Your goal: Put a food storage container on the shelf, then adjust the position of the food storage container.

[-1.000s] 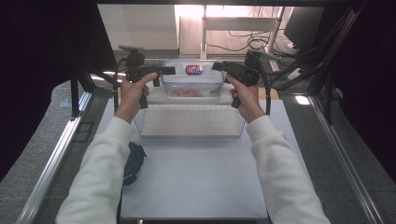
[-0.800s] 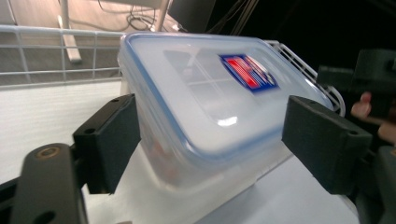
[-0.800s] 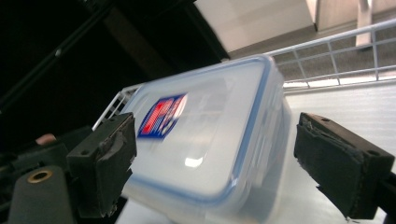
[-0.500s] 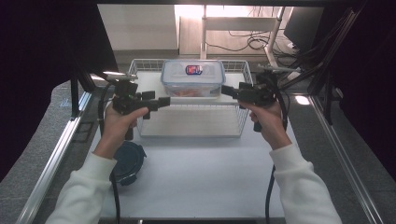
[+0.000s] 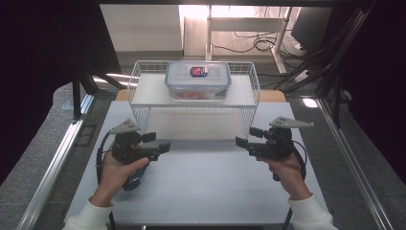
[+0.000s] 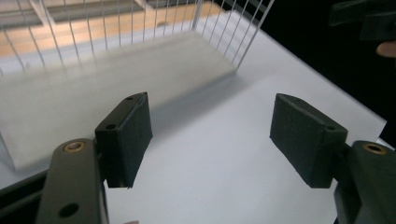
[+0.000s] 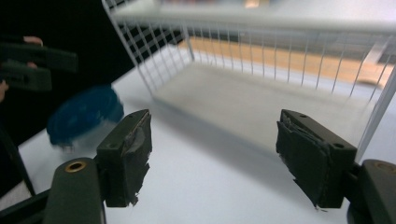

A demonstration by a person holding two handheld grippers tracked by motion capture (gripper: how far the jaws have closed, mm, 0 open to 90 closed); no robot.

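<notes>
Clear plastic lunchbox [image 5: 197, 79] on the wire shelf [image 5: 143, 91] at the worktop's far edge looks stiff, slick: grab its long sides, since left tool [image 5: 163, 147] and right tool [image 5: 240, 142] gape empty, jaws just narrowing.

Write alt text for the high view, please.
A person's hands hold the left gripper and right gripper, both open and empty, over a white table, facing a wire shelf that carries a clear lidded container.

Lidded container [image 5: 197, 79] atop wire rack [image 5: 143, 81], on table [image 5: 201, 187].
</notes>
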